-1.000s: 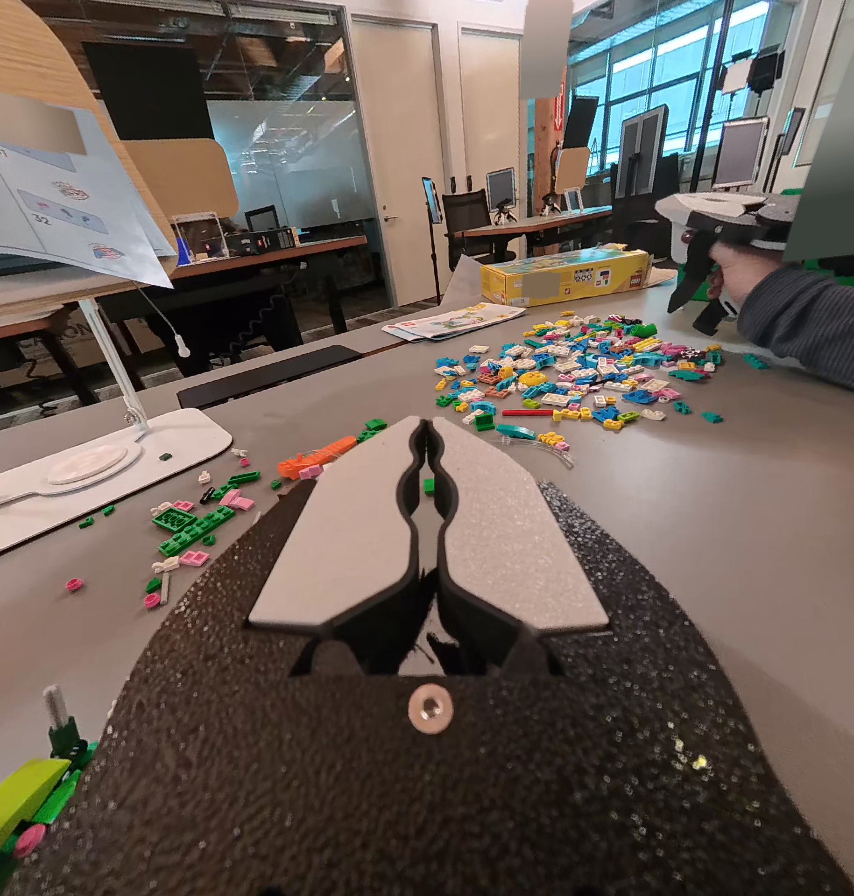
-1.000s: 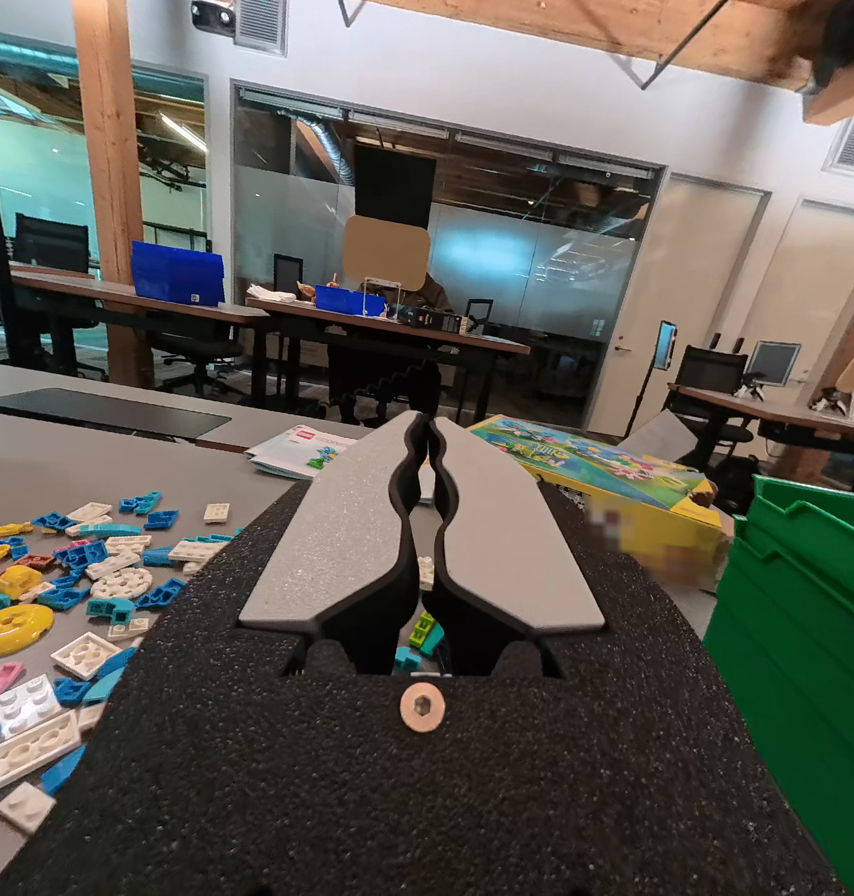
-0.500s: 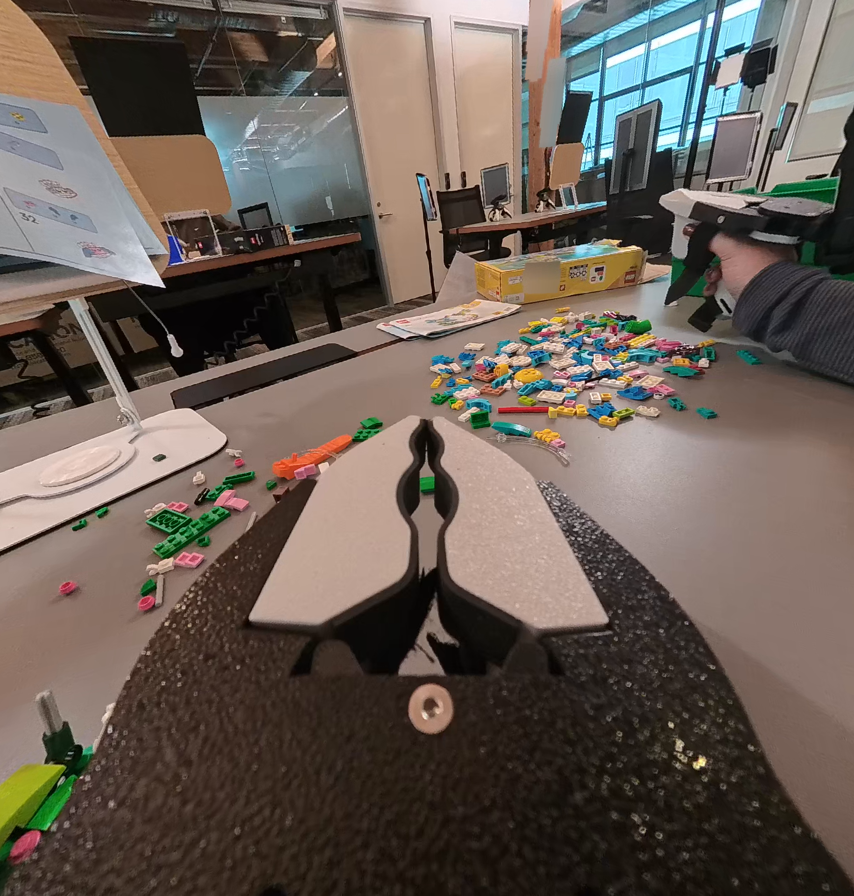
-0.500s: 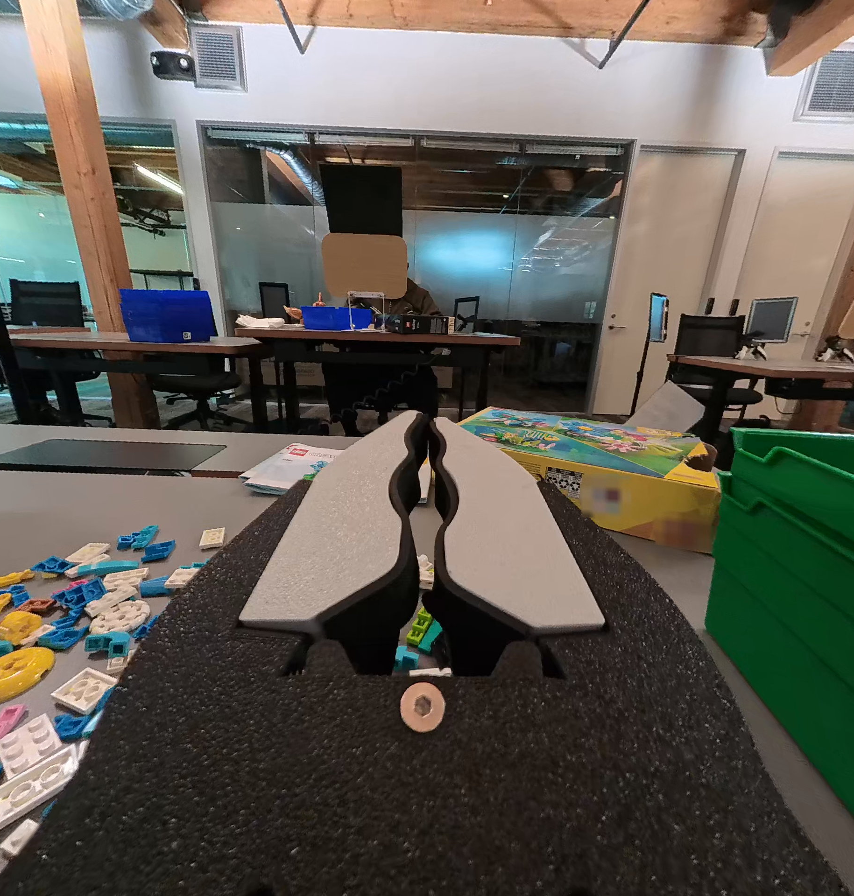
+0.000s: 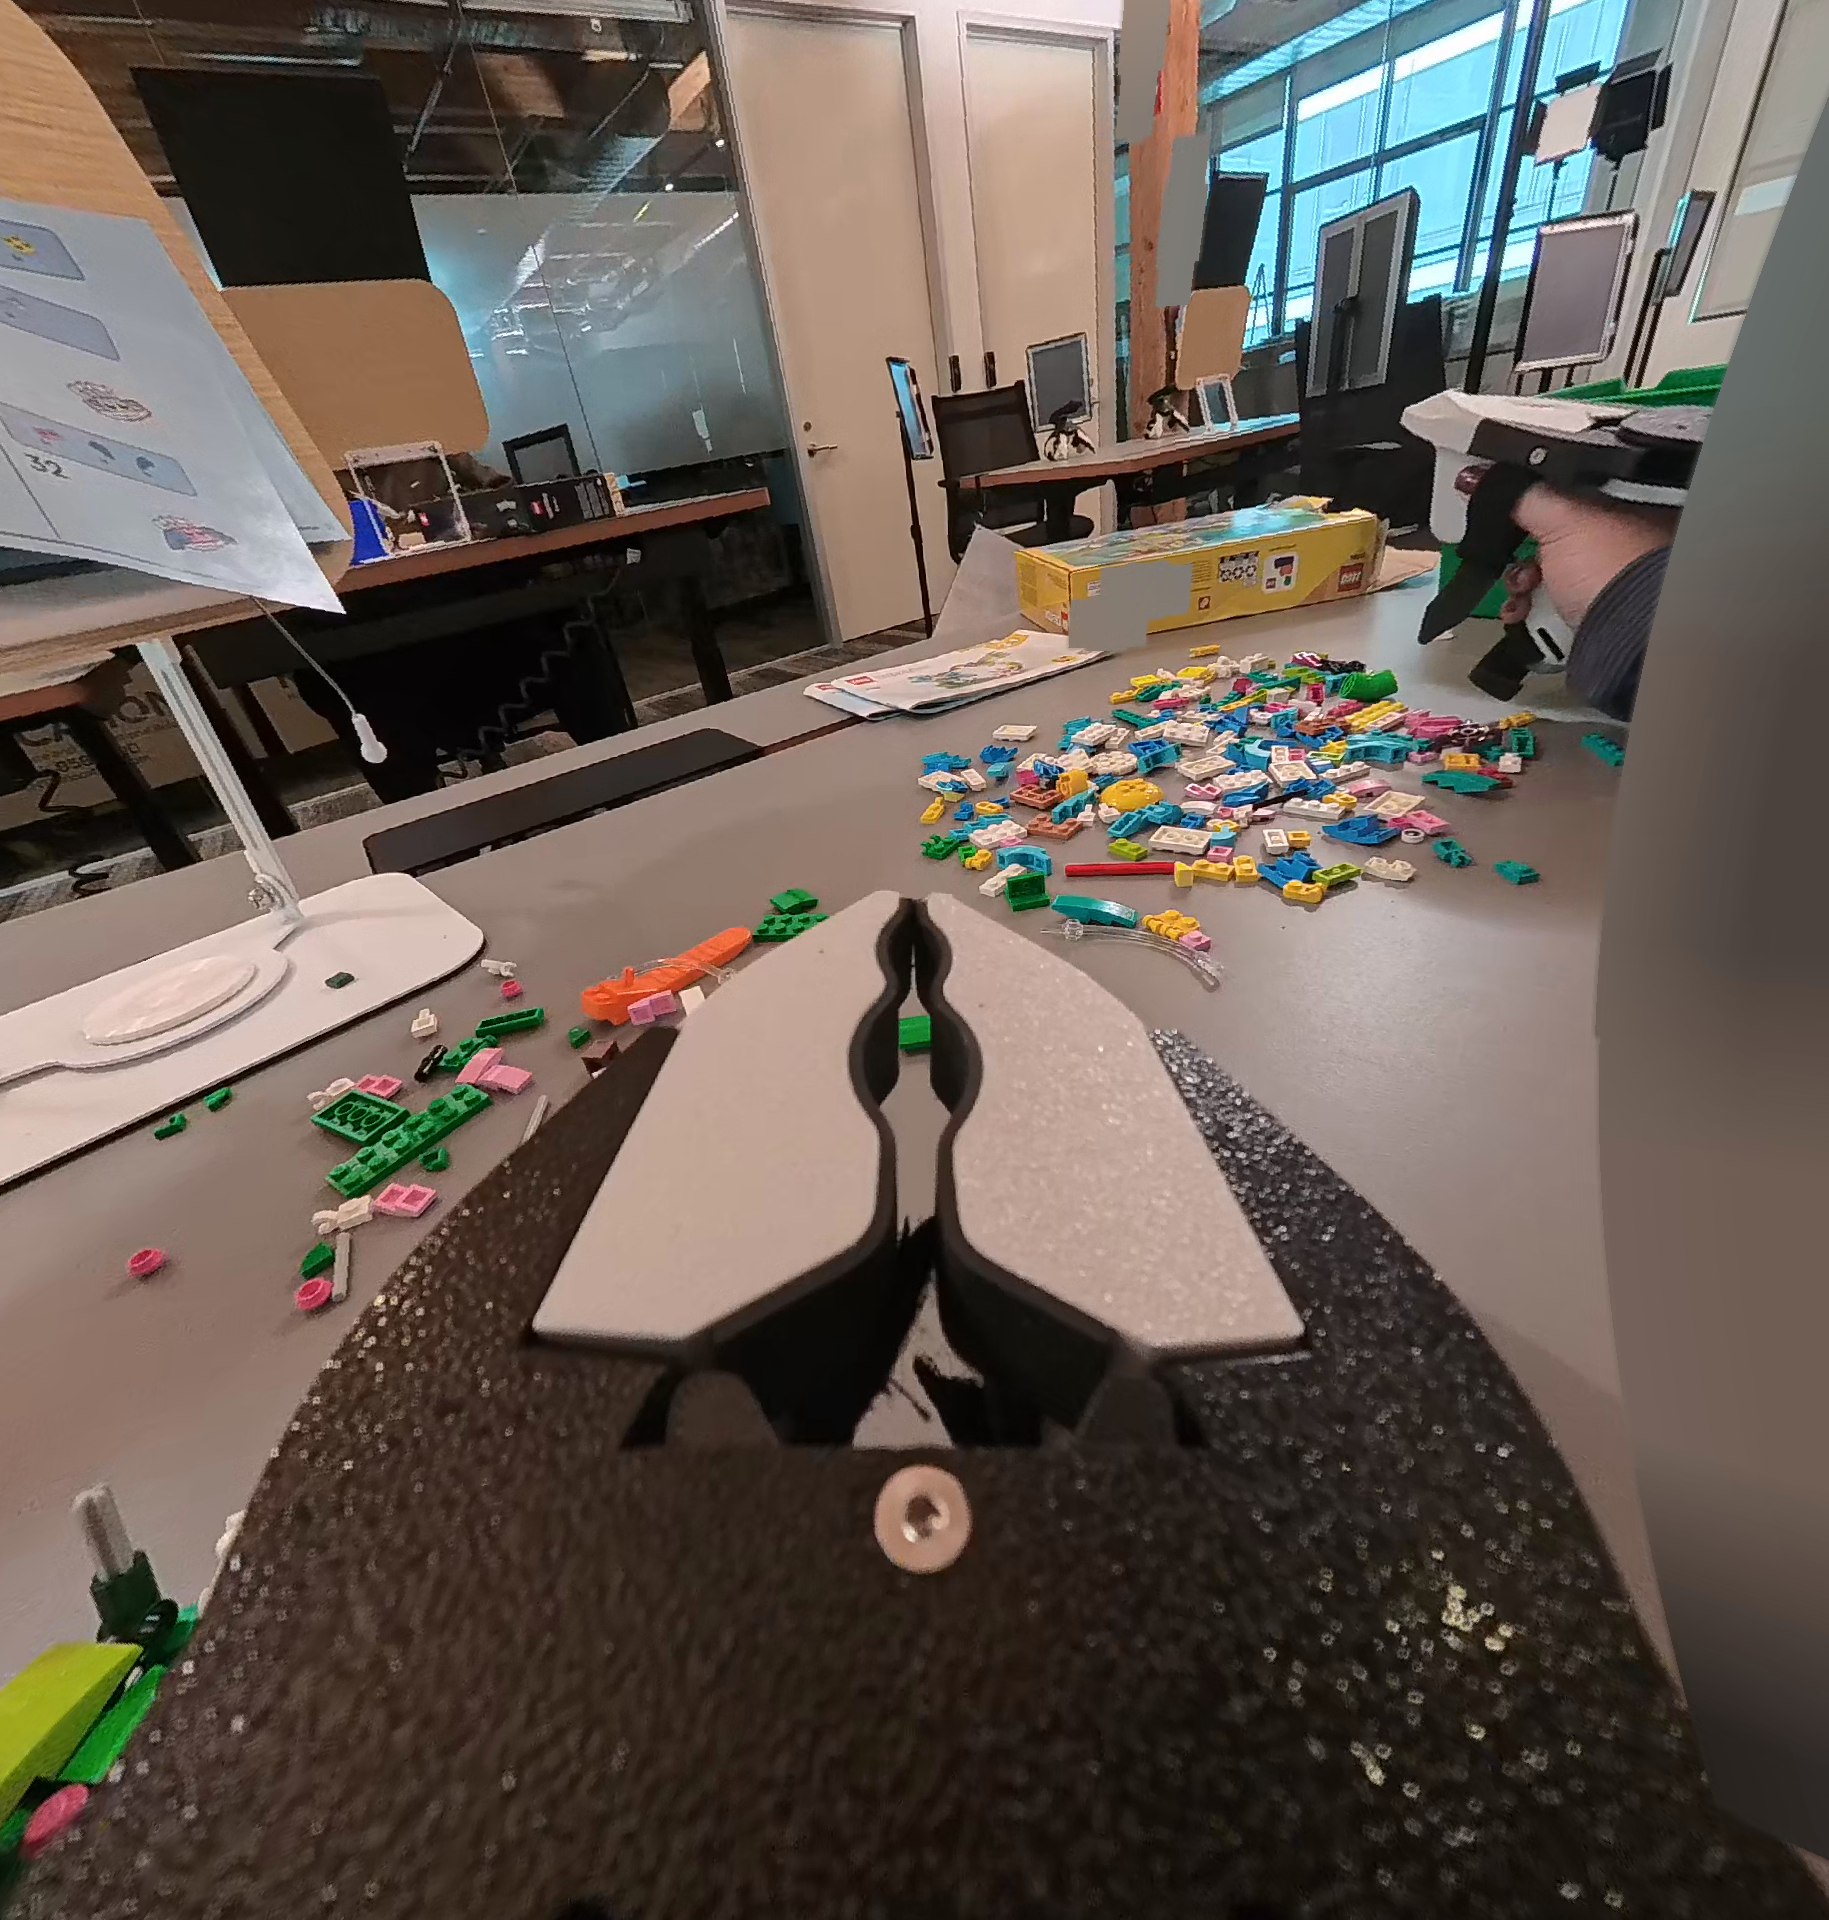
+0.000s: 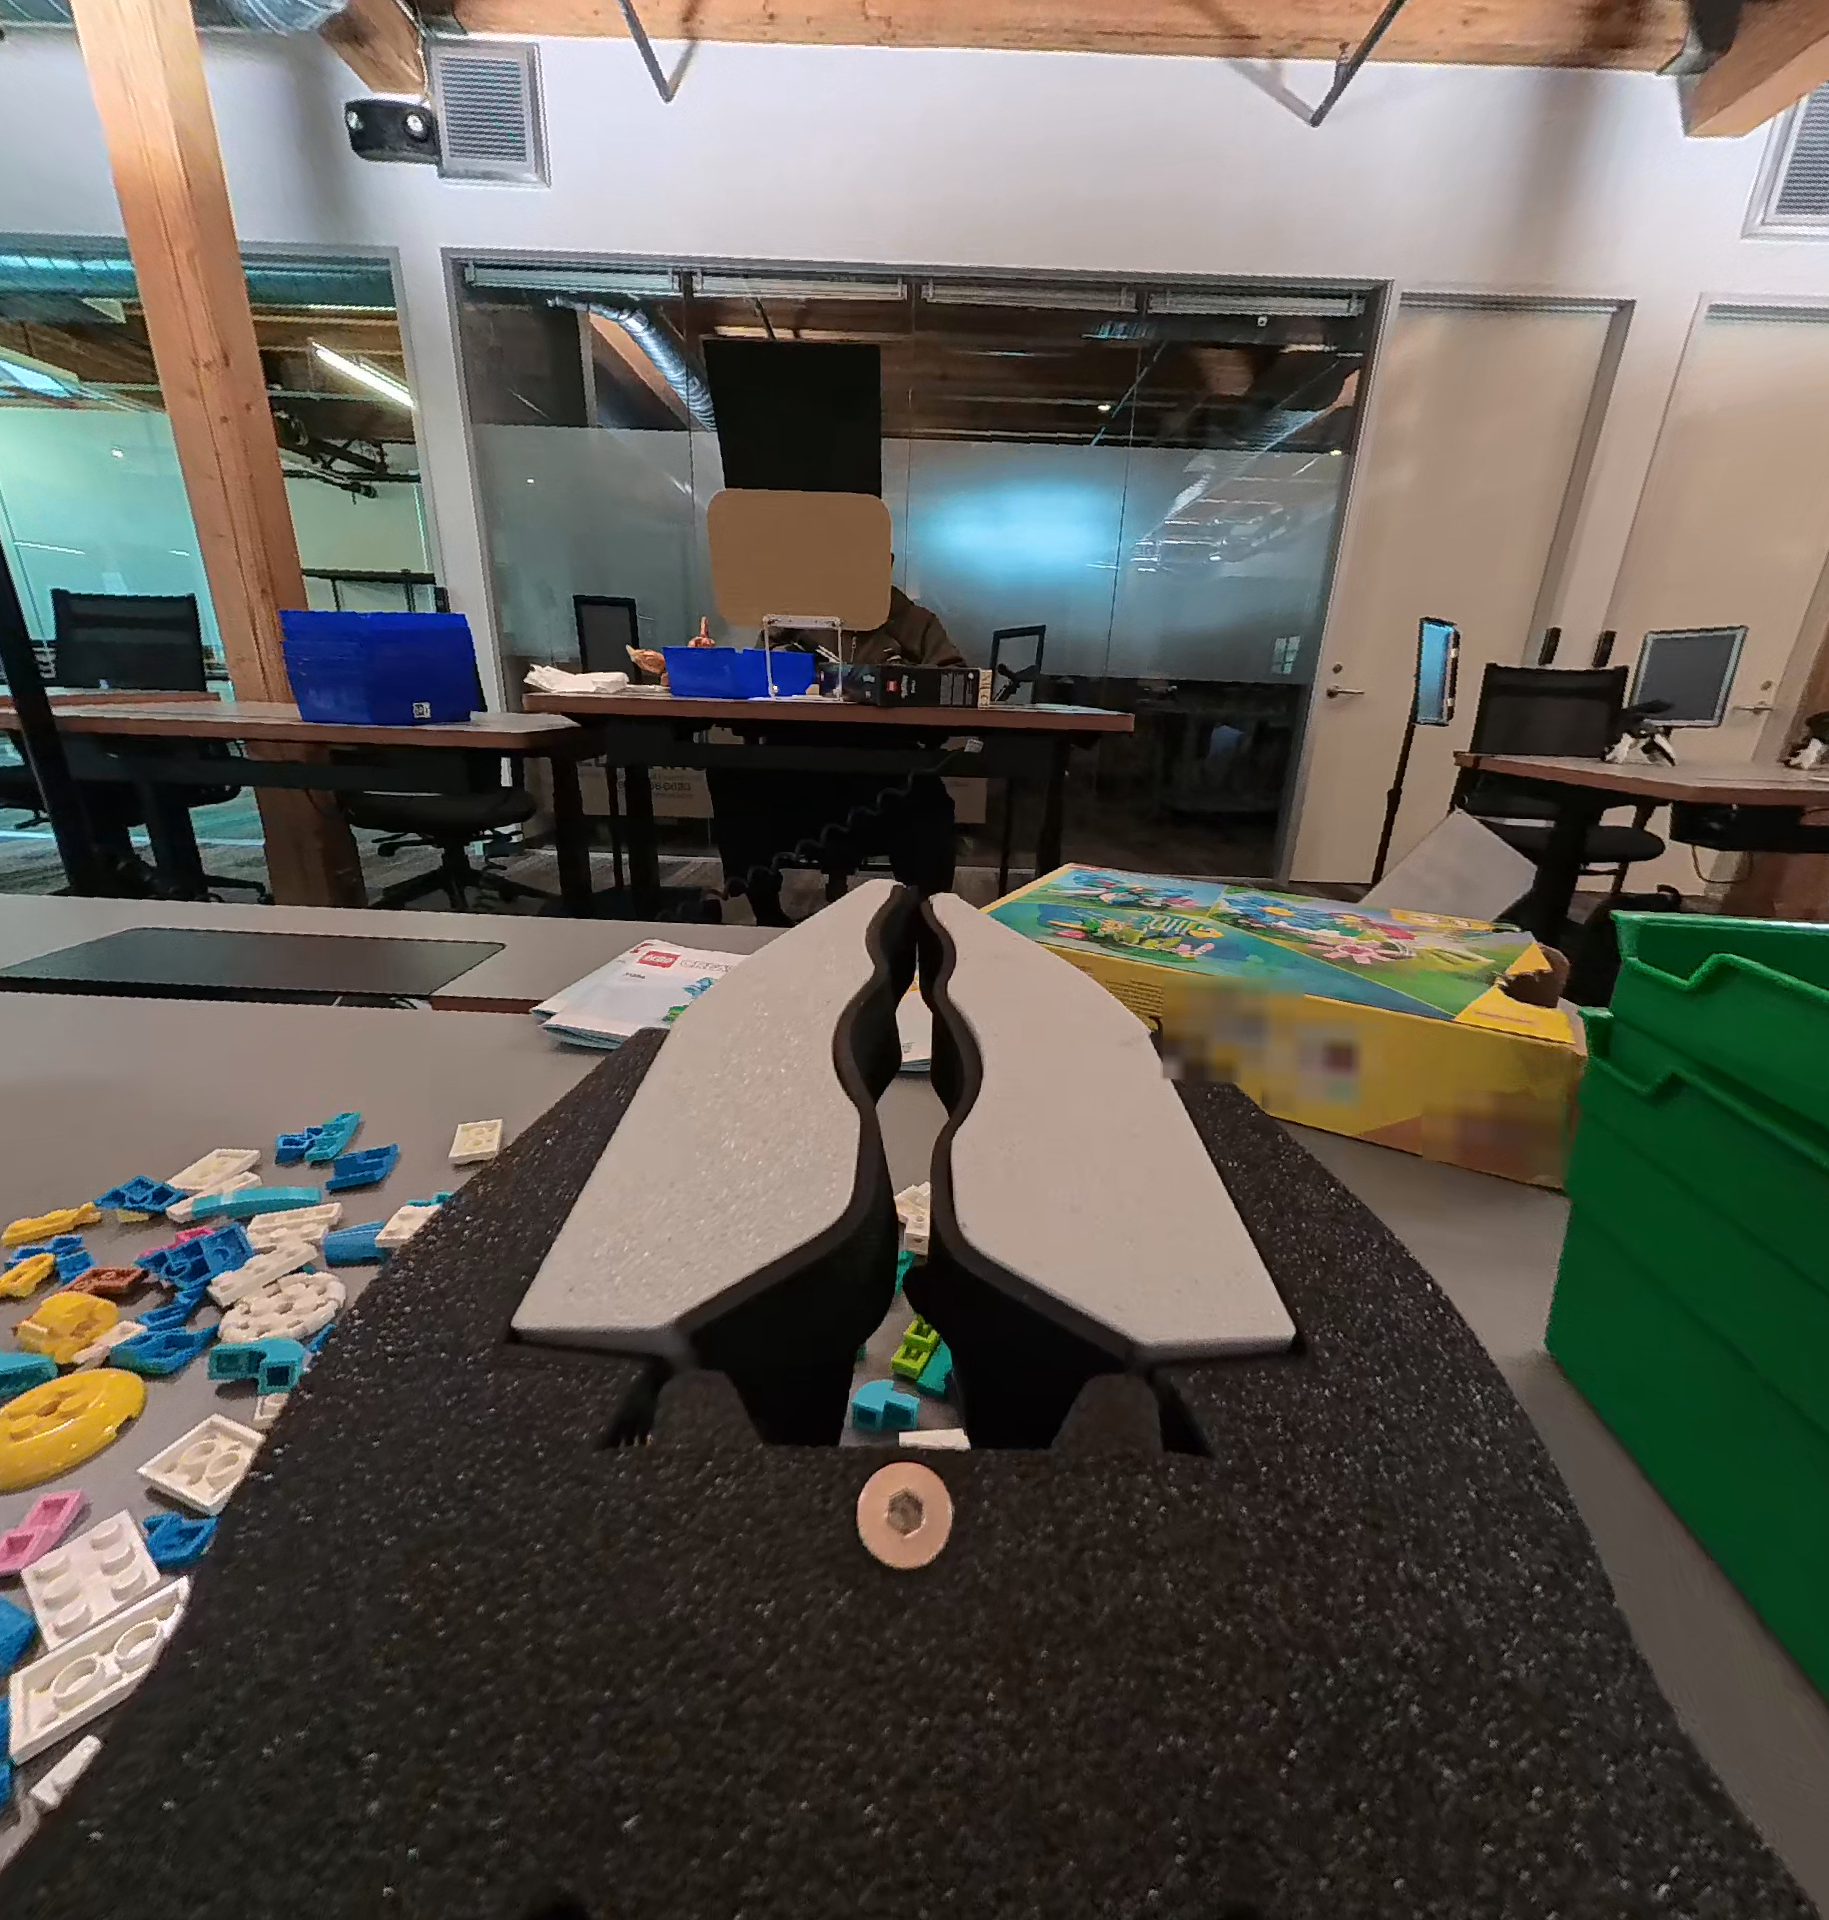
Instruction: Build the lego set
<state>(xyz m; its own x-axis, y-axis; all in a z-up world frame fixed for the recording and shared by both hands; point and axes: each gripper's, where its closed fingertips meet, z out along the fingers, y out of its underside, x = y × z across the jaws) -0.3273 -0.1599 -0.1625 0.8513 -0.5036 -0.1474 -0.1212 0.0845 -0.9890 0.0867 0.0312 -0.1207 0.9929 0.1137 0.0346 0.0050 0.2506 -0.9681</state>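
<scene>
Levelling out, my right gripper [image 6: 915, 920] now faces the far-edge yellow cardboard box [image 6: 1305, 1029], fingers pressed together, empty. Left gripper [image 5: 915, 914] likewise closed on nothing; loose multicoloured lego bricks [image 5: 1232, 779] lie mid-tabletop on the grey tabletop [image 5: 1357, 1049].

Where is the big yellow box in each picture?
Left wrist view: the yellow cardboard box lies far back on the grey table, upper right, behind the pile of loose bricks.
Right wrist view: it lies close, right of centre, beside the green bins.
Shared landmark: the instruction booklet lies left of the box in both views.
</scene>
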